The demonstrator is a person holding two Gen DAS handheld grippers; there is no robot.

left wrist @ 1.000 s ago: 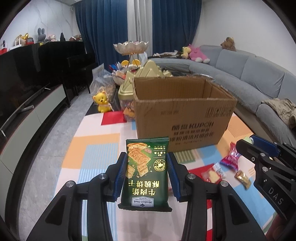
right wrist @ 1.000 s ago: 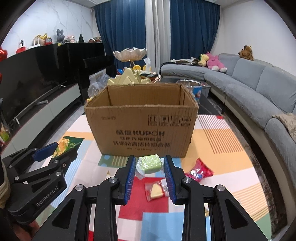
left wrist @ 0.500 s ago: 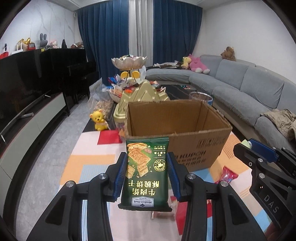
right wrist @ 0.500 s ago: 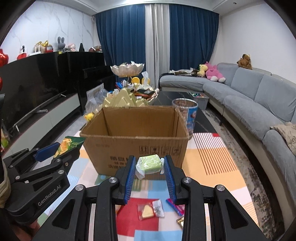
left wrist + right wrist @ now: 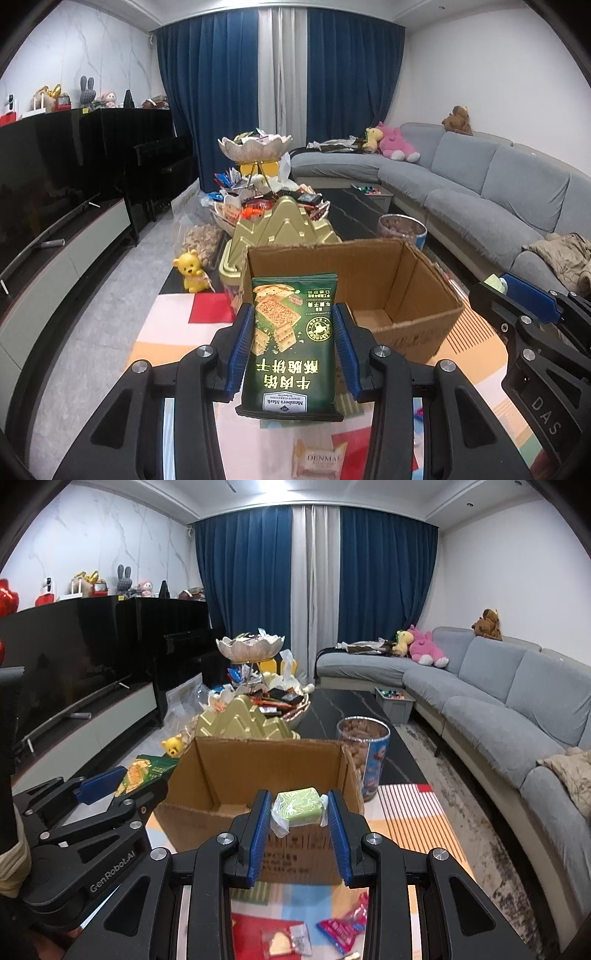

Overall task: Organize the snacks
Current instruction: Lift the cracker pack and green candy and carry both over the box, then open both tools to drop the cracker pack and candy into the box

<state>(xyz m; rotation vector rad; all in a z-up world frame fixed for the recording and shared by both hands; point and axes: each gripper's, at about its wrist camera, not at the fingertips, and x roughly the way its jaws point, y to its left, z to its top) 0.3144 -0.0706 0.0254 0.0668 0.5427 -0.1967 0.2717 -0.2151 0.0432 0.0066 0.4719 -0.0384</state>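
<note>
My left gripper (image 5: 293,341) is shut on a dark green biscuit packet (image 5: 293,345), held above the mat just before the near left wall of an open cardboard box (image 5: 391,280). My right gripper (image 5: 299,821) is shut on a small green wrapped snack (image 5: 299,806), held above the box's near rim (image 5: 258,808). The left gripper with its packet shows at the left of the right wrist view (image 5: 107,790). The right gripper shows at the right of the left wrist view (image 5: 528,306). The box interior looks bare where visible.
Loose snacks lie on the colourful mat: a Denmark packet (image 5: 319,459), a red packet (image 5: 341,928) and a clear one (image 5: 286,939). Behind the box stand a gold container (image 5: 243,722), a nut canister (image 5: 364,757), a yellow bear toy (image 5: 192,271) and a cluttered table. Grey sofa (image 5: 498,701) right.
Both grippers have risen and moved toward the box with their snacks. I now look down into the box's open top instead of at its front face.
</note>
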